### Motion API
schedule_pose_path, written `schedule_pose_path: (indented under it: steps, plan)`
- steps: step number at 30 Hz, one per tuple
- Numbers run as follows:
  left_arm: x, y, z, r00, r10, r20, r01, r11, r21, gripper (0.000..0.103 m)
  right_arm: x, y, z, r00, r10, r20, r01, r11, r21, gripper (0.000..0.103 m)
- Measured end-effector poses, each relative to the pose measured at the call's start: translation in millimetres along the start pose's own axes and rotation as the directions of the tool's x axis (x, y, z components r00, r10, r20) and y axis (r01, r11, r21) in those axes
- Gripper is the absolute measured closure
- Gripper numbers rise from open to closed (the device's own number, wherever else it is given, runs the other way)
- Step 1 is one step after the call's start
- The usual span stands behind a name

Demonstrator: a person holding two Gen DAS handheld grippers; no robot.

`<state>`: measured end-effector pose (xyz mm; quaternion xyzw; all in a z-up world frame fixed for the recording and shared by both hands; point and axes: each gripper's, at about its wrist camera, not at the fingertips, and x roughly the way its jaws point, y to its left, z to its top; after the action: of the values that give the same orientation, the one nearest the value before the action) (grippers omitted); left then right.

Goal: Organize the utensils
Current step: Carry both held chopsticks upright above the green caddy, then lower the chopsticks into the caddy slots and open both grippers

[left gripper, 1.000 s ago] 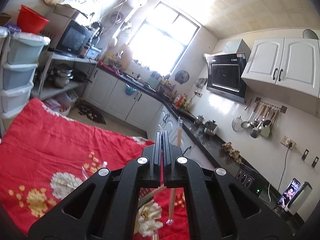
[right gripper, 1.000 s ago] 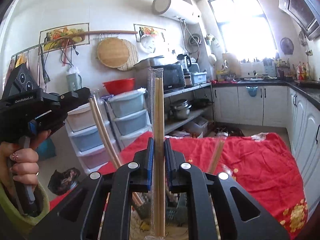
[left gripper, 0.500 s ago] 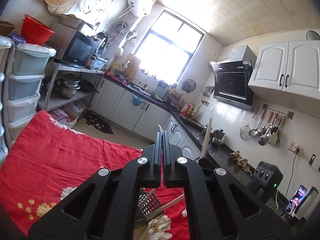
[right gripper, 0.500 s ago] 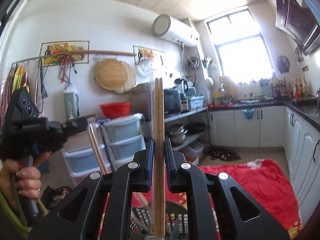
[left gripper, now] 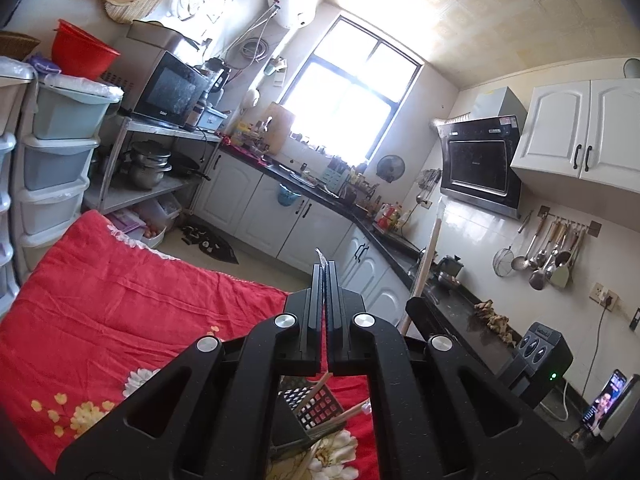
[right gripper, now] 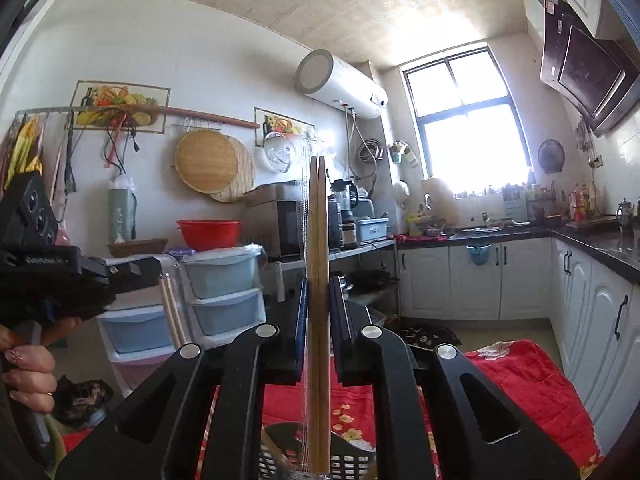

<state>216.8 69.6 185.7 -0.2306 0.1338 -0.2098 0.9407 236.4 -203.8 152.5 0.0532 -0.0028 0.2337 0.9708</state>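
The right gripper (right gripper: pixel 319 280) has its jaws narrowed onto a pair of long wooden chopsticks in a clear plastic sleeve (right gripper: pixel 318 240), held upright at the frame's centre, tips toward 12 o'clock. Below, at 6 o'clock, sits a black perforated plastic basket (right gripper: pixel 352 460) on the red floral quilt (right gripper: pixel 528 392). At 9 o'clock the left gripper (right gripper: pixel 132 272), carried by a person's hand (right gripper: pixel 28 368), pinches the clear wrapper of a second wooden chopstick pair (right gripper: pixel 172 312). In the left wrist view its jaws (left gripper: pixel 325 280) are fully closed on that wrapper's thin edge.
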Motion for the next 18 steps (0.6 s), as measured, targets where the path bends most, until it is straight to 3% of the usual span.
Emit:
schedule_pose_path:
  steps: [18]
  plan:
    - [23.0, 23.1, -25.4, 0.999, 0.015, -0.052, -0.018, 0.998, -0.056, 0.103, 34.8, -16.0, -56.8, 0.990, -0.117, -0.078, 0.120, 0.992, 0.039, 0.090]
